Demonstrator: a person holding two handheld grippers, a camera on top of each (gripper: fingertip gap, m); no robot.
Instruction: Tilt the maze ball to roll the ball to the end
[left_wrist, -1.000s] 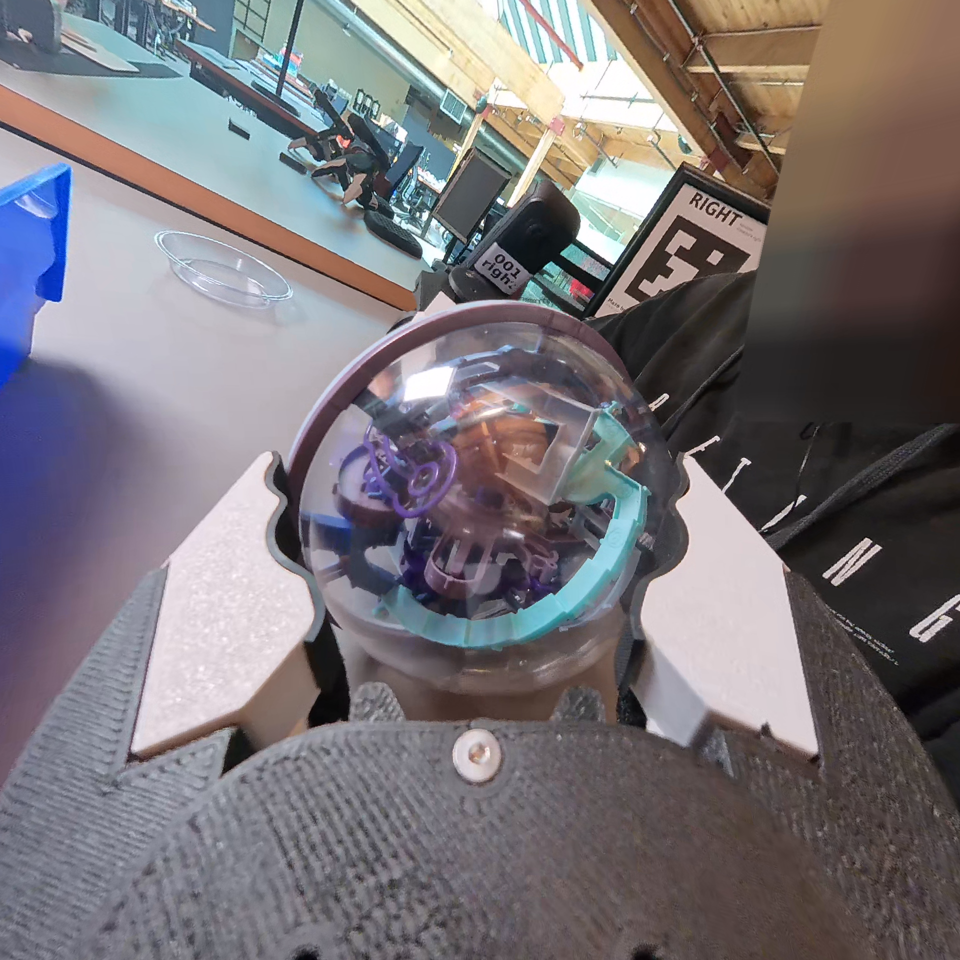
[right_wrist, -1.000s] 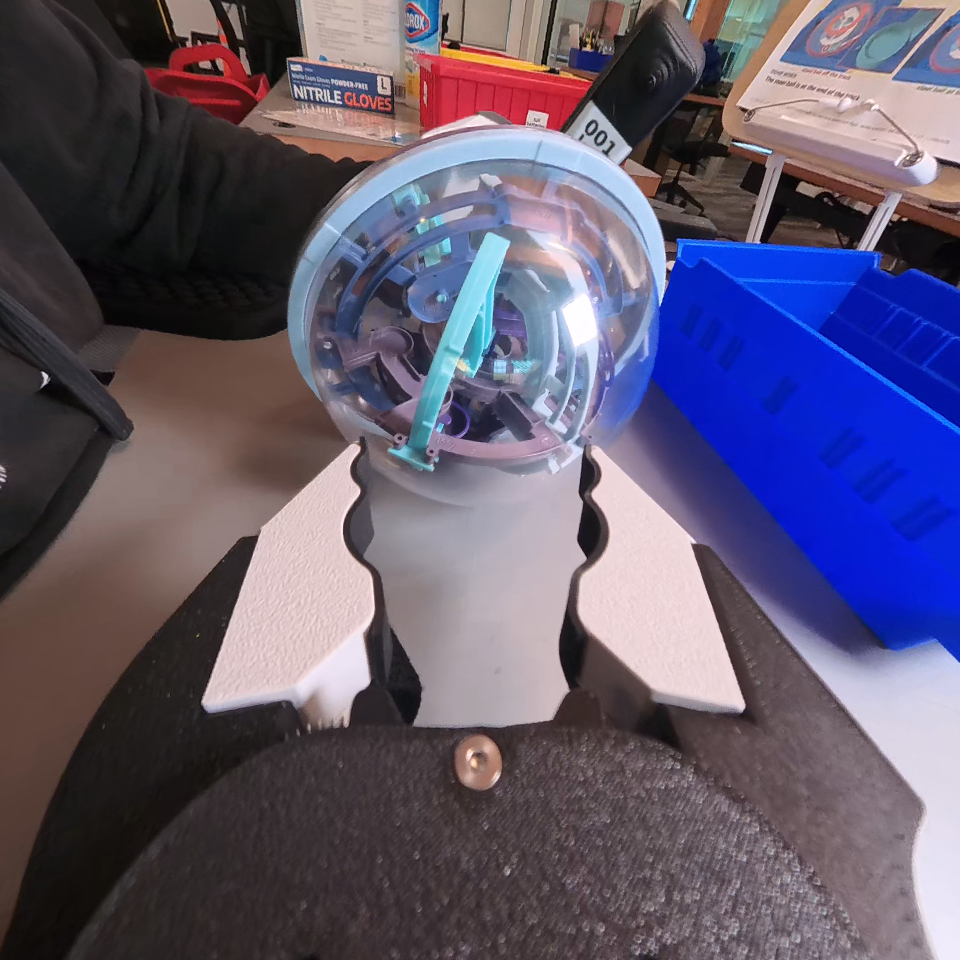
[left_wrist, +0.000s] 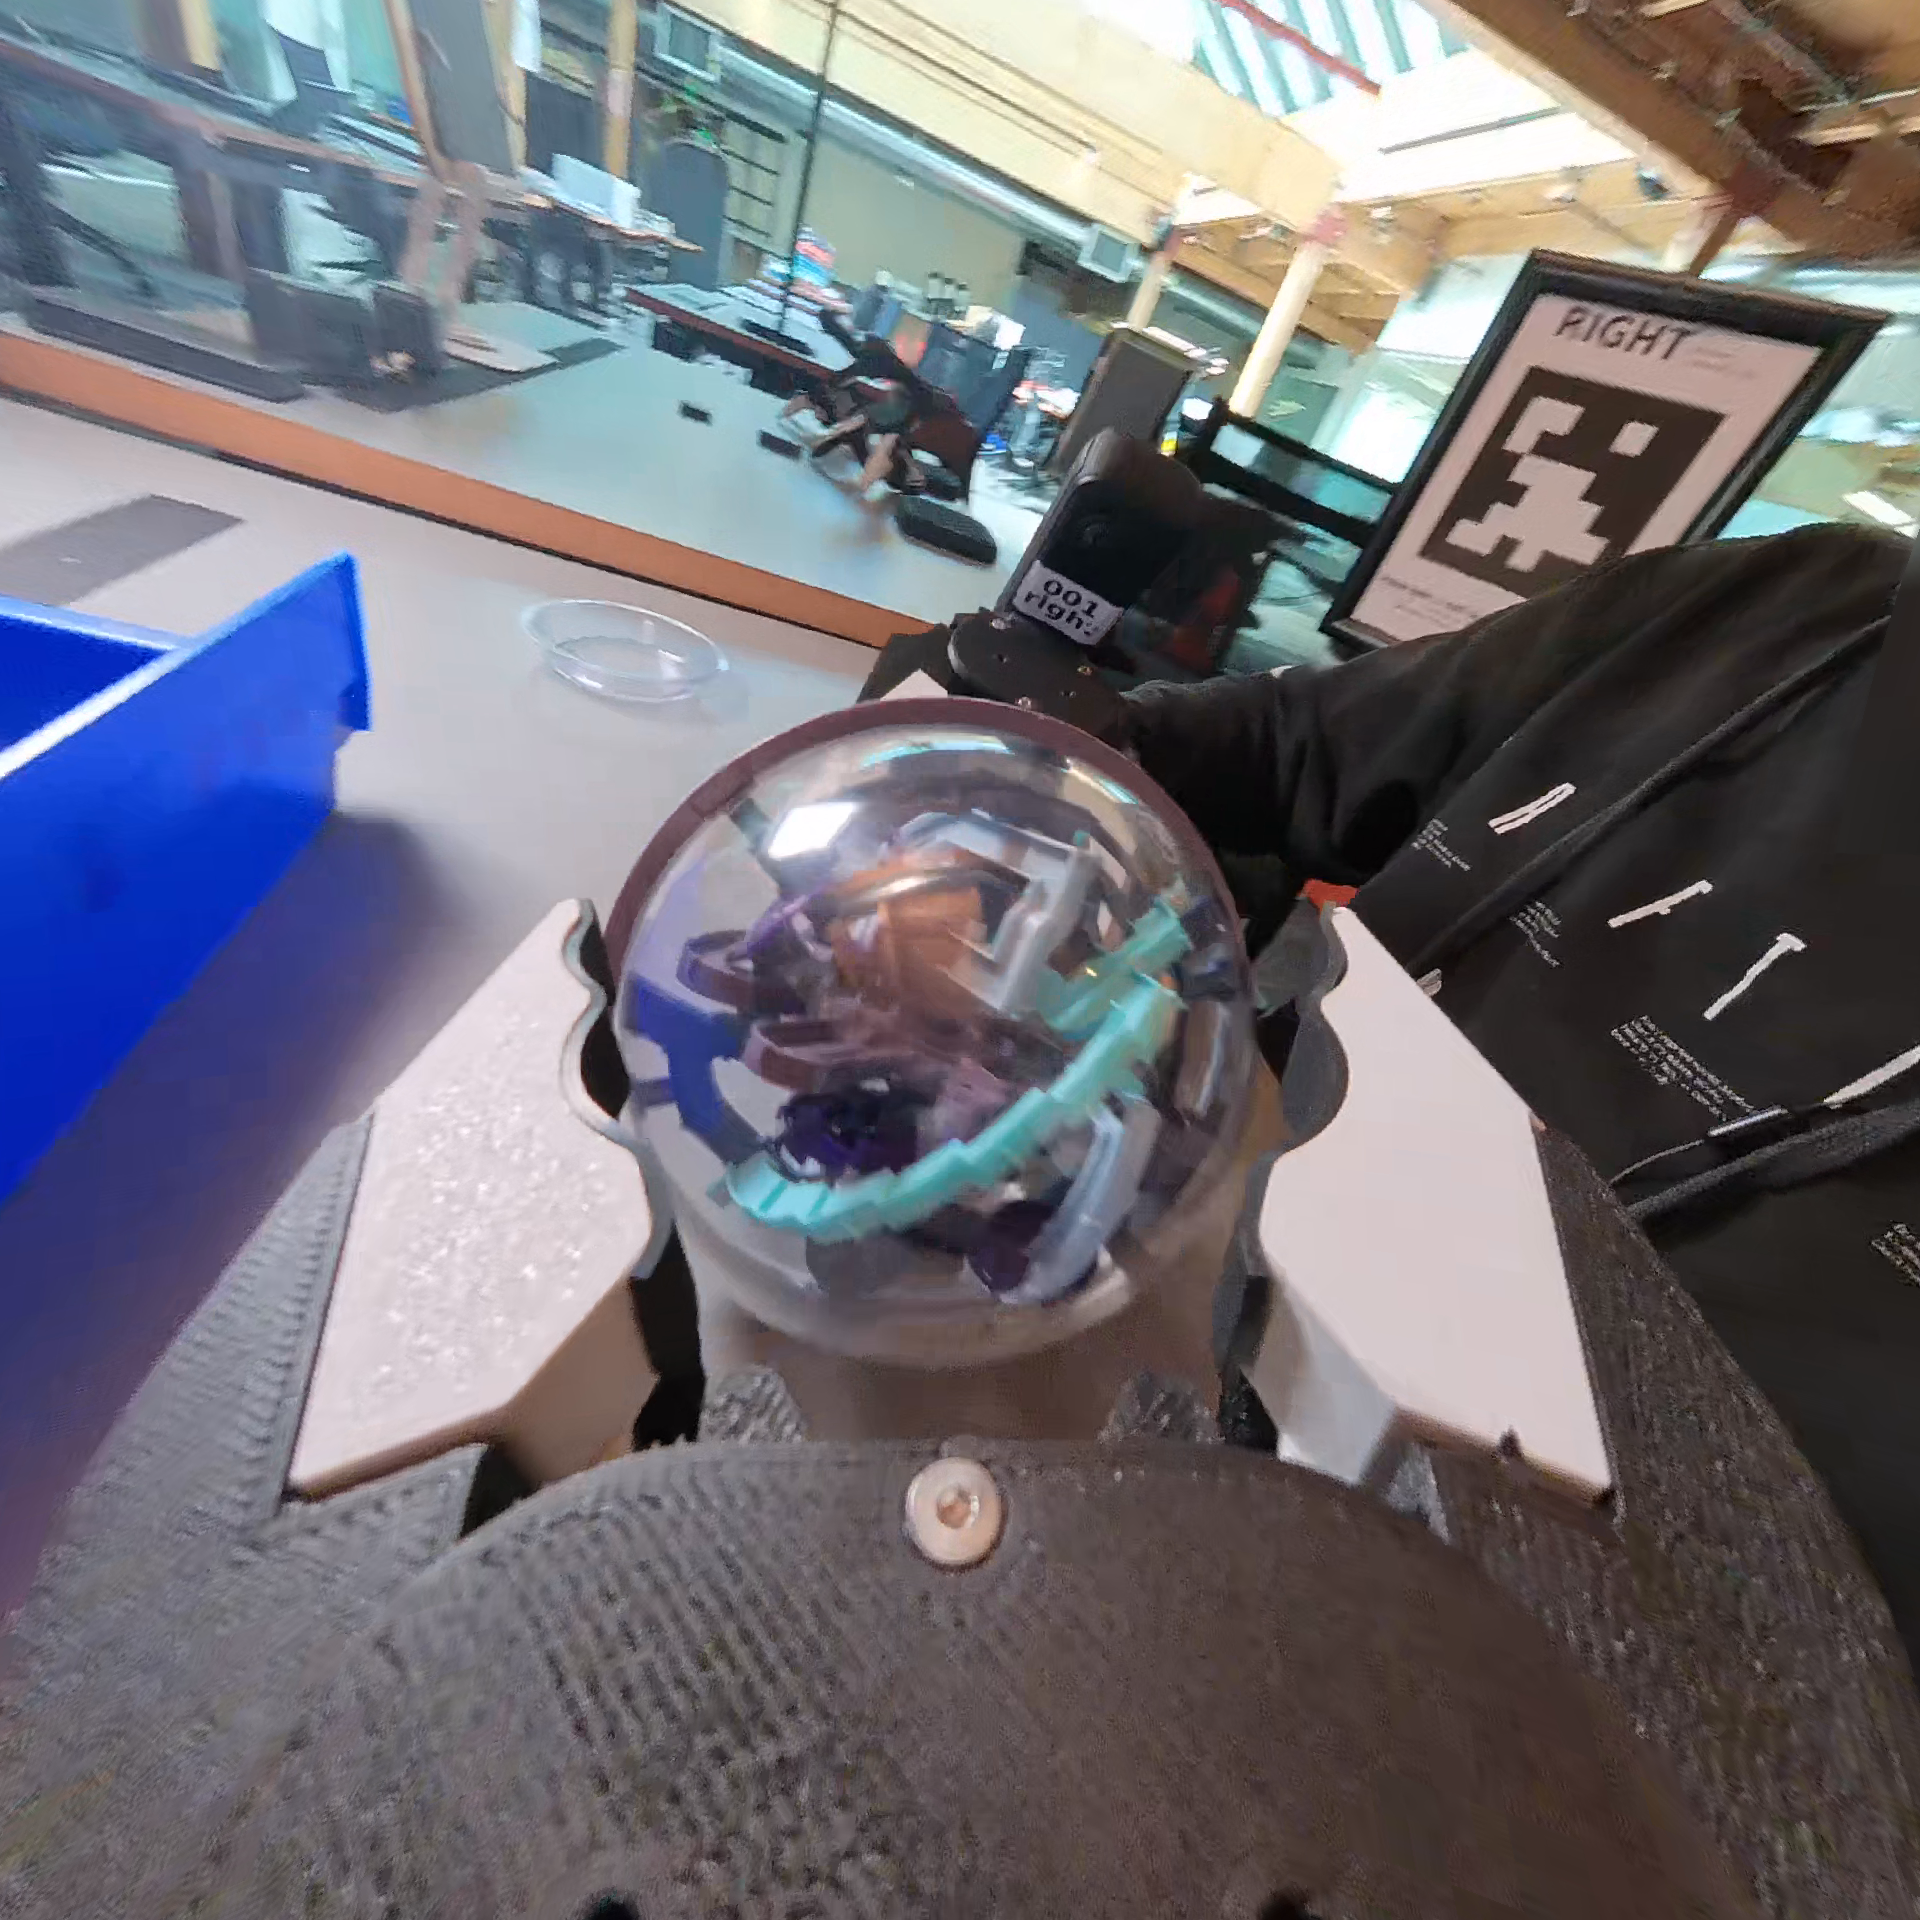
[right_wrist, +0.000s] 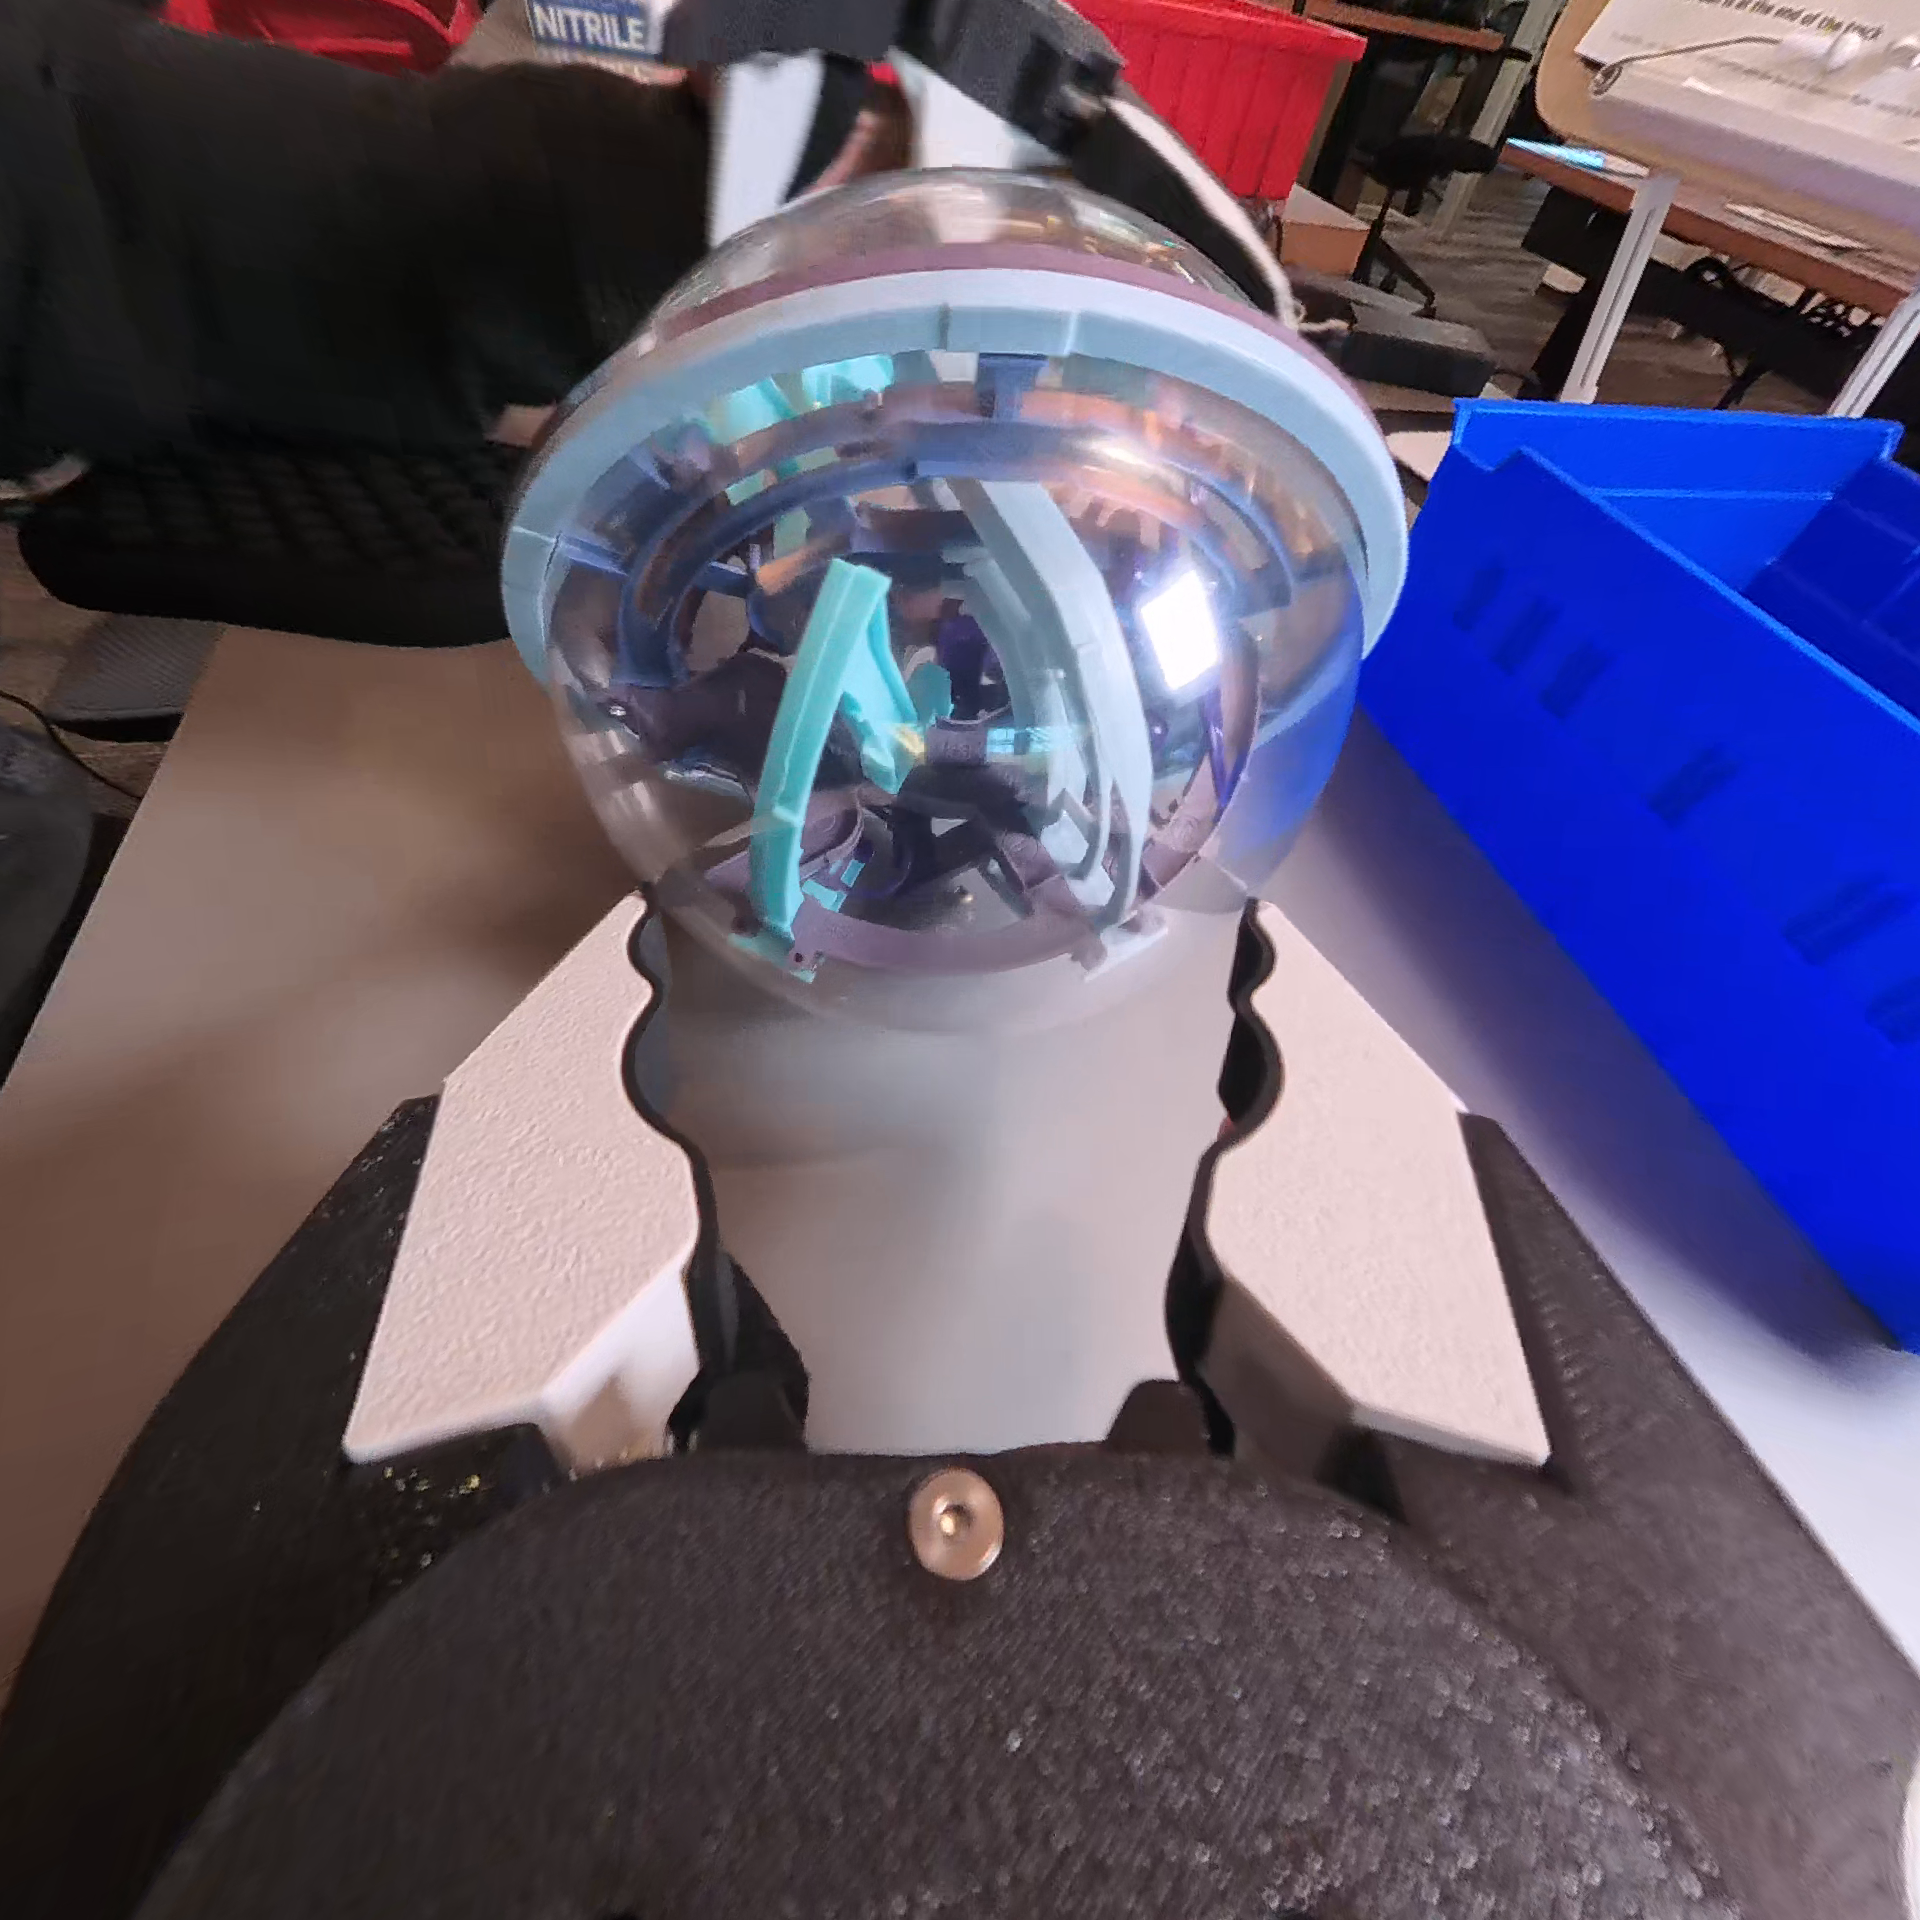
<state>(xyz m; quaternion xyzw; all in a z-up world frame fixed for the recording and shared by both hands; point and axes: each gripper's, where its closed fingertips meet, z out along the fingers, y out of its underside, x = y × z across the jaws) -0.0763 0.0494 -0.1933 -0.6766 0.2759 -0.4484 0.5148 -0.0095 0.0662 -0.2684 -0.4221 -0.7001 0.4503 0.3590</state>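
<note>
Doubly clamped, at close range: left hand-held gripper (left_wrist: 956, 935) pinching the flanks of the maze ball (left_wrist: 925, 1091) with both white fingers (left_wrist: 488, 1195) against the clear shell; right hand-held gripper (right_wrist: 945, 925) closed on the lower part of the same sphere from the opposite side, contact at the fingertips only. Lifted off the surface (left_wrist: 468, 727), held between the two.

Compared with a second ago, shows a clear rotation of the sphere. In the right wrist view, finds the light-blue band (right_wrist: 935, 322) tipped back from a near-upright ring to a bar across the top, with more clear dome exposed beyond it. In the left wrist view, finds the teal track (left_wrist: 1039, 1122) shifted from a low arc to a diagonal. Blurred inner tracks in both views, consistent with tilting under way.

Cannot locate the small rolling ball inside; progress along the track therefore not confirmable. Judged mid-task, tilt step active.

Farther off: blue bin (left_wrist: 156, 779) beside the work, clear dish (left_wrist: 623, 649) well apart on the surface, black sleeve (left_wrist: 1455, 748) behind the sphere.
</note>
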